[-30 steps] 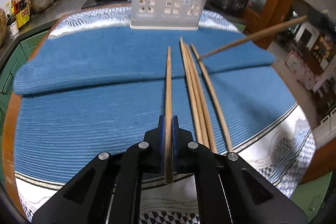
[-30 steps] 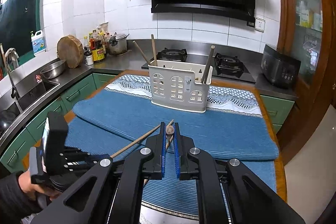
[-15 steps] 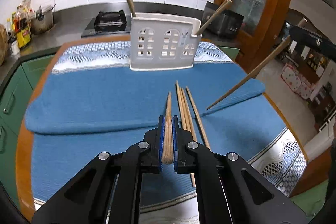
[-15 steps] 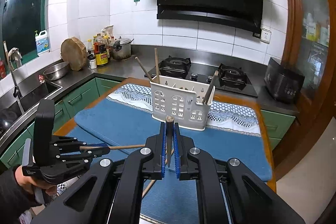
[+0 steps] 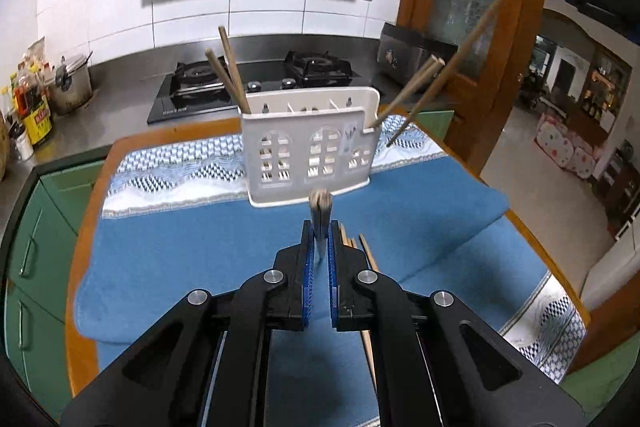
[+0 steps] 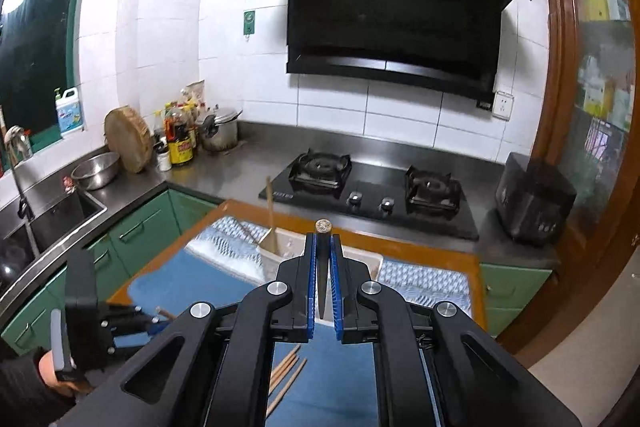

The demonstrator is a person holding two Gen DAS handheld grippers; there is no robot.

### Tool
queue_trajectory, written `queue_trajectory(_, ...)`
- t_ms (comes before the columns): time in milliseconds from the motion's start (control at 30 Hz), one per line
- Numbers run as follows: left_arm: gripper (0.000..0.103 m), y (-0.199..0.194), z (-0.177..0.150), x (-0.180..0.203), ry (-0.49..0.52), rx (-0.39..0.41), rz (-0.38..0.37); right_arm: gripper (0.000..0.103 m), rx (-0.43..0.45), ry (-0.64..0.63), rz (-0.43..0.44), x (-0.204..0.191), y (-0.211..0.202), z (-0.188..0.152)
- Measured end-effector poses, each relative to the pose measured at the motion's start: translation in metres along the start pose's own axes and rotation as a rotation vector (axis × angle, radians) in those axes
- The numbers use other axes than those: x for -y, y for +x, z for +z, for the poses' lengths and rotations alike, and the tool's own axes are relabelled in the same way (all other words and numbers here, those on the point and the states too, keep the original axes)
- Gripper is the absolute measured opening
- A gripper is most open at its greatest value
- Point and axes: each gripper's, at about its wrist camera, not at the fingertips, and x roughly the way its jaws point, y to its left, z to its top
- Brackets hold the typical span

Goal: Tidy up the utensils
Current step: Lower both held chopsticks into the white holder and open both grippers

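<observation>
Chopsticks: left gripper (image 5: 320, 247) is clamping one chopstick (image 5: 320, 201), right gripper (image 6: 323, 263) another (image 6: 323, 227), both facing the white holder (image 5: 312, 147) at the desk's far edge. Light, stiff, smooth wood; gripping near the thick end seems steadier.

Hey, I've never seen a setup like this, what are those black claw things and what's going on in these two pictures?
They are hand-held grippers, one in each of a person's hands, each with a camera looking along its fingers. One picture is from the left gripper, the other from the right gripper. Each is shut on one wooden chopstick: the left chopstick and the right chopstick. Ahead stands a white utensil holder already holding chopsticks, on a blue mat. Loose chopsticks lie on the mat. Behind is a kitchen stove.
</observation>
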Motion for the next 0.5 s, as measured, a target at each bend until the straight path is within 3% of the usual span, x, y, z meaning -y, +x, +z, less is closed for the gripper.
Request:
queue_trajectory(233,0.005,-0.01,0.033,-0.002,0.019,0.047,-0.014,0.007,-0.002,0.025,-0.05,0.017,0.037,0.022)
queue_trajectory(500,0.005,-0.037,0.094,0.002,0.065,0.17,-0.001,0.007,-0.07,0.037,-0.073,0.029,0.09,0.012)
